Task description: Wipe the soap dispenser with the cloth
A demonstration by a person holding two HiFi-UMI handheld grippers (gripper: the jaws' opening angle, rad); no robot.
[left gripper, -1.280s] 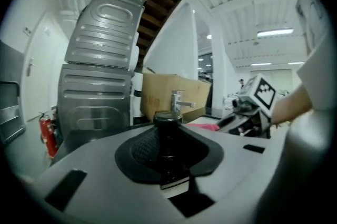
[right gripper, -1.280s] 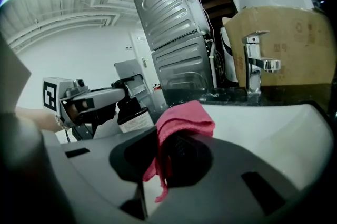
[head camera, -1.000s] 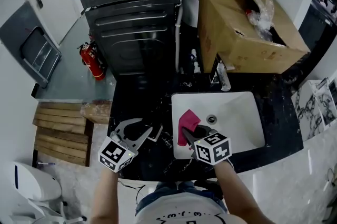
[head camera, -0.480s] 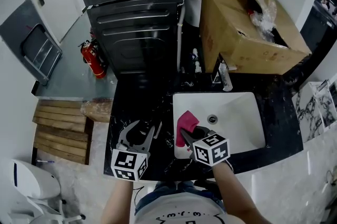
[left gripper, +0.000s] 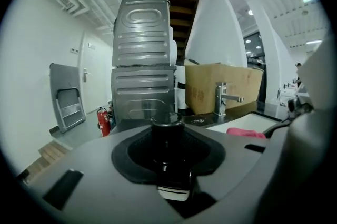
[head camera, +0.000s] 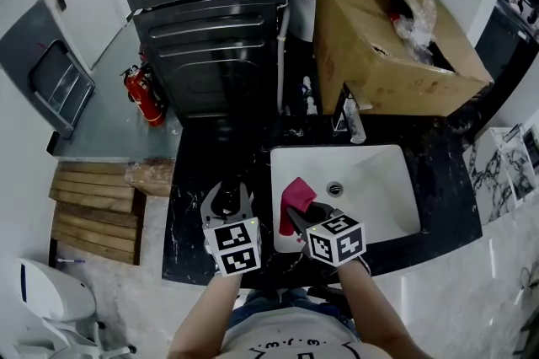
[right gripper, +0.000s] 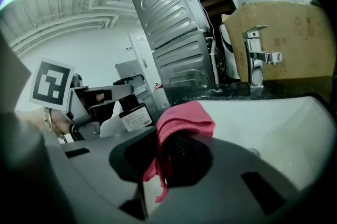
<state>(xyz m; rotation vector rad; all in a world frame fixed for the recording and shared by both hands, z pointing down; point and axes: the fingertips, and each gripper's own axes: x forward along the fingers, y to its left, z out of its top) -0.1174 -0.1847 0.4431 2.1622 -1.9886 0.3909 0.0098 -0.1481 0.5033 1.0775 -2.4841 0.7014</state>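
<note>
The soap dispenser (head camera: 227, 209), a dark bottle with a black pump and a white label, stands between the jaws of my left gripper (head camera: 226, 199) over the black counter left of the sink. Those jaws have just been closing and they grip the bottle. In the left gripper view the soap dispenser (left gripper: 168, 136) fills the middle. My right gripper (head camera: 296, 217) is shut on a folded pink cloth (head camera: 296, 192) above the sink's left rim, just right of the bottle and apart from it. The right gripper view shows the cloth (right gripper: 184, 118) close to the bottle (right gripper: 135, 115).
A white sink (head camera: 379, 189) with a chrome faucet (head camera: 352, 118) lies to the right. A large cardboard box (head camera: 387, 37) stands behind it, with stacked grey machines (head camera: 210, 29) beyond the counter (head camera: 195, 172). A red fire extinguisher (head camera: 139, 93) stands on the floor at left.
My left gripper has swung rightward along the counter and turned to point away from me, bringing the bottle nearer the cloth. The right gripper and cloth have stayed put.
</note>
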